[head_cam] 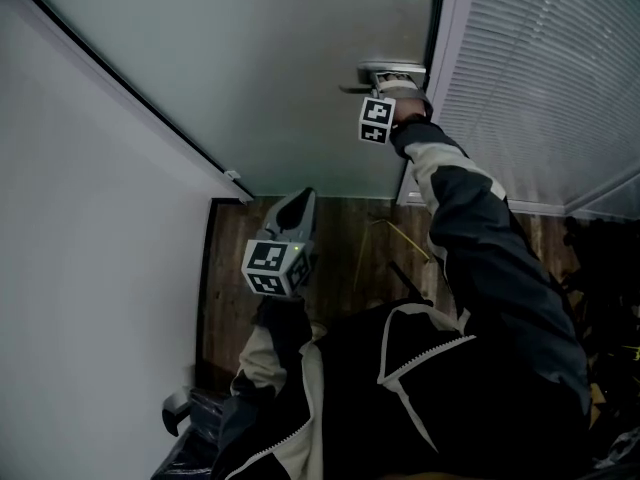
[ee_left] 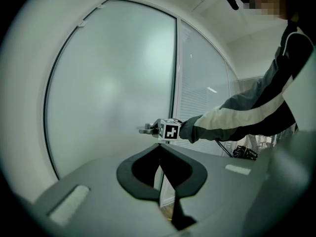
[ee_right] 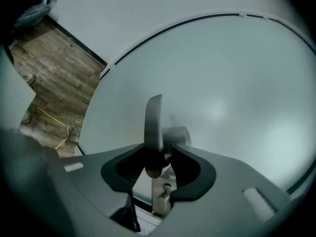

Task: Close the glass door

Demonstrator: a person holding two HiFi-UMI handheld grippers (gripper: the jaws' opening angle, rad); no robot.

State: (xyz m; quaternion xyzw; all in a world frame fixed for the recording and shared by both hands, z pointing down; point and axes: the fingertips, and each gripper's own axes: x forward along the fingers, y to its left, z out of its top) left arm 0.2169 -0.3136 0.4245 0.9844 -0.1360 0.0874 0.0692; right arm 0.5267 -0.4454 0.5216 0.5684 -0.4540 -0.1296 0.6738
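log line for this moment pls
right gripper: shut on door handle | left gripper: shut, empty, off the glass door

Office, frosted glass door (head_cam: pixel 280 68), slatted blinds (head_cam: pixel 540 78)

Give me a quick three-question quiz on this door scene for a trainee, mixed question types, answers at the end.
1. True or false: the fingers of the left gripper are together, with nothing between them.
2. The fingers of the right gripper are: A) closed on the door handle, B) spread wide and well clear of it, C) out of every view.
3. Fill in: the glass door is not clear but ___.
Key: 1 true; 2 A; 3 frosted.
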